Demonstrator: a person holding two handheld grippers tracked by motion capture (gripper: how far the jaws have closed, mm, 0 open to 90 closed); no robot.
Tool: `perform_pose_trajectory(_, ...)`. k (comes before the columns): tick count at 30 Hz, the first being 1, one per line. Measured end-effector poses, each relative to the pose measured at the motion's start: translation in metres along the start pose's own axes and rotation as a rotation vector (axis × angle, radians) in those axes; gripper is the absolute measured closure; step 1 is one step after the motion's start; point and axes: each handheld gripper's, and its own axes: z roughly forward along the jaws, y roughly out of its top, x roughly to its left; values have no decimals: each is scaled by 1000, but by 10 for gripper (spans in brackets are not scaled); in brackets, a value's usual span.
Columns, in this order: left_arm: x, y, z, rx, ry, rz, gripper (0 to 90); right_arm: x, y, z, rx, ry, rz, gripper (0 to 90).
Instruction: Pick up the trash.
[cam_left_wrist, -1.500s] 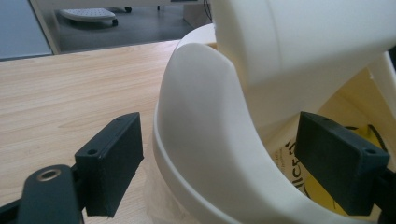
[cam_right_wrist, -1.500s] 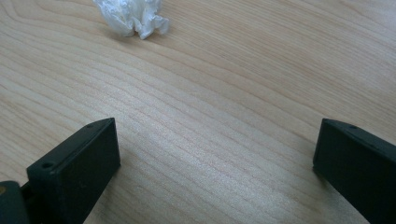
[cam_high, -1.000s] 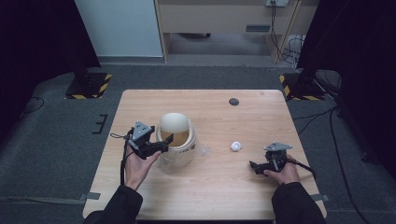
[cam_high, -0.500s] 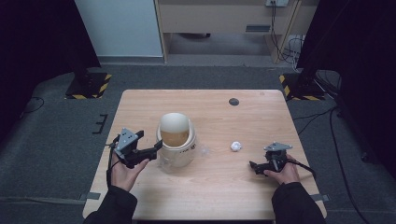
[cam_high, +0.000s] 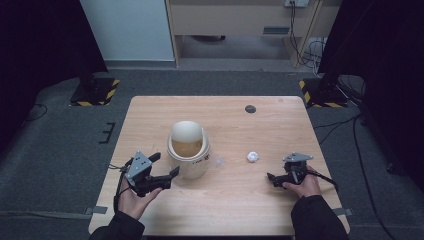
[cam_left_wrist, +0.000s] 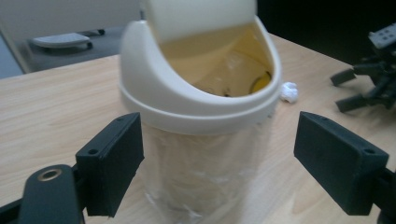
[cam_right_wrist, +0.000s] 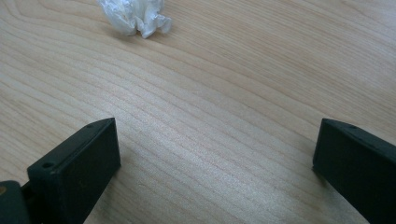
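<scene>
Grey carpet around a pale wooden table (cam_high: 235, 200); dark curtains at both sides, a light cabinet at the back. One small dark disc (cam_high: 250, 108) sits near the table's far edge.

Cream bin (cam_high: 188, 150) with a swing lid stands upright left of the table's centre. Lid is tipped open; clear liner shows through the lower body. In the left gripper view something yellow lies inside the bin, too blurred to identify.

Left tongs (cam_high: 166, 167) held low at the near-left, just beside the bin, pointing at its base. Jaws spread wide, nothing between them but air; the left gripper view shows the bin framed between the two pads (cam_left_wrist: 114, 158), no contact visible.

Right tongs (cam_high: 272, 178) at the near-right, well apart from the bin. Jaws spread, empty, over bare wood.

Crumpled white paper ball (cam_high: 252, 156) lies on the table between bin and right tongs, nearer the latter; it lies ahead of the open jaws in the right gripper view.
</scene>
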Motion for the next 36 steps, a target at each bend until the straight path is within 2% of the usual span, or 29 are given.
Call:
perform_pose_trajectory(13, -25, -12, 17, 68, -100, 51, 168, 0, 0, 0, 0, 0, 0, 9)
perform_pose_trajectory(27, -43, -17, 36, 106, -167, 72, 182, 0, 0, 0, 0, 0, 0, 8)
perform_pose_trajectory(36, -64, -15, 53, 122, -233, 128, 188, 0, 0, 0, 1, 1, -1, 8)
